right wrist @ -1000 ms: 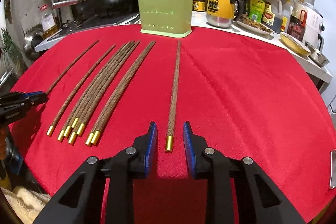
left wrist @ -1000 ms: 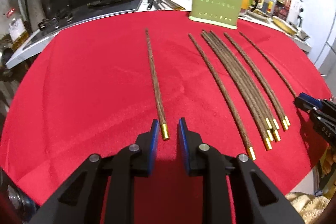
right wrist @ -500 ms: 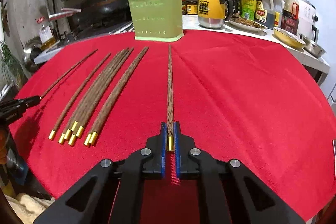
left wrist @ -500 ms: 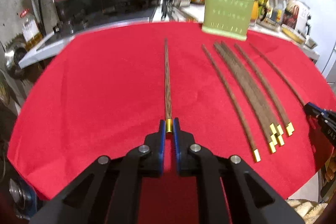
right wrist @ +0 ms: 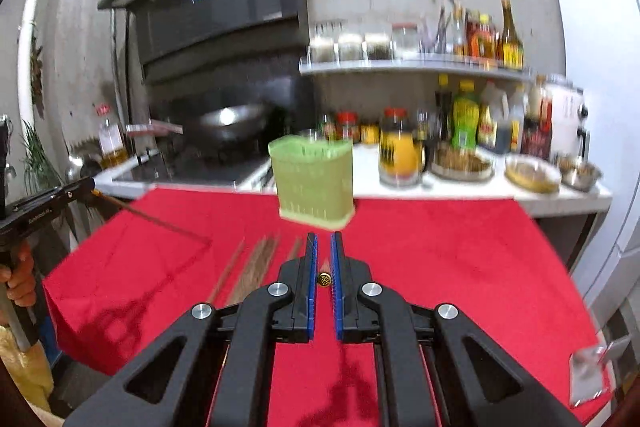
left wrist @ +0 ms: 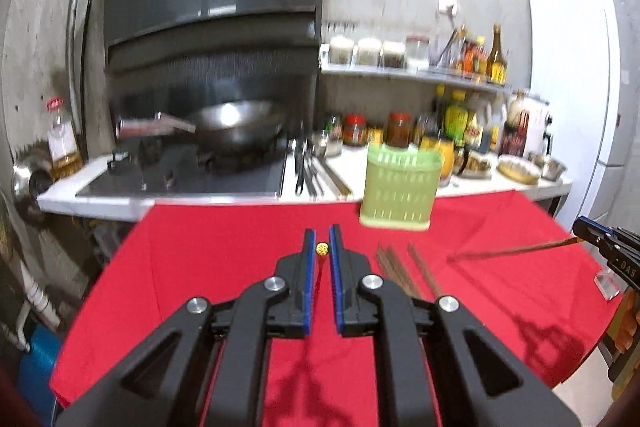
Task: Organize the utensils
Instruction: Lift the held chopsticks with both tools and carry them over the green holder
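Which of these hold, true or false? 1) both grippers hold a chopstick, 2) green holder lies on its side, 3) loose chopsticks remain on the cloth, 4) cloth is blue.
1) True: the left gripper and the right gripper are each shut on a chopstick, the right one's seen at.
2) False: the green holder stands upright.
3) True: loose chopsticks lie on the cloth.
4) False: the cloth is red.

Green holder [right wrist: 312, 183] ahead, open red cloth [right wrist: 440, 259] right.
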A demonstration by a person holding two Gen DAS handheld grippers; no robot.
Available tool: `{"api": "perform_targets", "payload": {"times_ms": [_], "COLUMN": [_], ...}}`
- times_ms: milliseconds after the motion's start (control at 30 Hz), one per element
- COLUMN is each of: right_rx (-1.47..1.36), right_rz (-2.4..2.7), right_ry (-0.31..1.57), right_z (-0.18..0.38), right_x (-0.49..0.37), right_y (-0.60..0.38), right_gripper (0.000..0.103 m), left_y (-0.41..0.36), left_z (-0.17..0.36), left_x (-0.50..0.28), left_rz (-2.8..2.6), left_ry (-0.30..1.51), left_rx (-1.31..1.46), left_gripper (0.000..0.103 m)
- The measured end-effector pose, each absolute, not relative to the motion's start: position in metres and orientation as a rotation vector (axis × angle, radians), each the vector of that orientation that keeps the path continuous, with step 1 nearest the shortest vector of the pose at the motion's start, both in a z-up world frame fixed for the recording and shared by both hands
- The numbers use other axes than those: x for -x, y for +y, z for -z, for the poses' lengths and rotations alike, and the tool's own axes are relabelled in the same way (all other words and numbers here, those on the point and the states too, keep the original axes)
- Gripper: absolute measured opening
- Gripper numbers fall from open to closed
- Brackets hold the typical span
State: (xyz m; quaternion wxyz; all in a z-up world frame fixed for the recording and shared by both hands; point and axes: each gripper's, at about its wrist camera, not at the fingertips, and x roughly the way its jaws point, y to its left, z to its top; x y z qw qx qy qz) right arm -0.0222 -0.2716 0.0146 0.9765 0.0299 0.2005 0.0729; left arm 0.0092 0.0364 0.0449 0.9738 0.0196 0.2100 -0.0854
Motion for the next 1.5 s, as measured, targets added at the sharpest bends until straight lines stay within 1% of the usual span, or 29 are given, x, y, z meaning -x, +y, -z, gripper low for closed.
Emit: {"api": "perform_targets", "payload": {"times_ms": [133, 233, 467, 567, 633, 700, 900, 1100, 1200, 1300, 1500], "right_rx": [-0.051, -0.024, -0.011, -0.006, -0.014, -0.024, -0.006, 0.004, 0.004, 0.000, 0.004], "right_rz": [-0.150, -0.151, -0.157, -0.155, -0.171, -0.167, -0.154, -0.146, -0.142, -0.132, -0.118], "right_ry": [0.343, 0.318, 0.315, 0.332, 0.396, 0.442, 0.514, 0.557, 0.559, 0.540, 0.497], "right_z": [-0.045, -0.061, -0.072, -0.068, -0.055, -0.040, -0.013, 0.000, 0.001, -0.003, -0.018], "right_x": [0.021, 0.017, -0.006, -0.016, -0.027, -0.034, -0.038, -0.038, -0.035, -0.034, -0.049], "right_y": [-0.273, -0.271, -0.266, -0.264, -0.262, -0.263, -0.255, -0.258, -0.261, -0.265, -0.271], "right_gripper": [0.007, 0.007, 0.007, 0.007, 0.007, 0.007, 0.007, 0.007, 0.006, 0.006, 0.006], "left_y": [0.034, 0.035, 0.035, 0.034, 0.031, 0.027, 0.025, 0.022, 0.022, 0.023, 0.014], "left_z": [-0.069, -0.078, -0.082, -0.079, -0.071, -0.053, -0.025, -0.003, -0.002, -0.009, -0.031], "left_x": [-0.008, -0.008, -0.018, -0.018, -0.024, -0.036, -0.046, -0.044, -0.037, -0.032, -0.055], "left_rz": [0.201, 0.214, 0.222, 0.195, 0.196, 0.210, 0.227, 0.215, 0.226, 0.226, 0.240], "left_ry": [0.365, 0.350, 0.345, 0.337, 0.387, 0.485, 0.587, 0.664, 0.658, 0.612, 0.533], "left_rx": [-0.023, -0.017, -0.002, -0.023, -0.042, -0.047, -0.064, -0.095, -0.091, -0.088, -0.079], "left_gripper": [0.007, 0.007, 0.007, 0.007, 0.007, 0.007, 0.007, 0.007, 0.006, 0.006, 0.006]}}
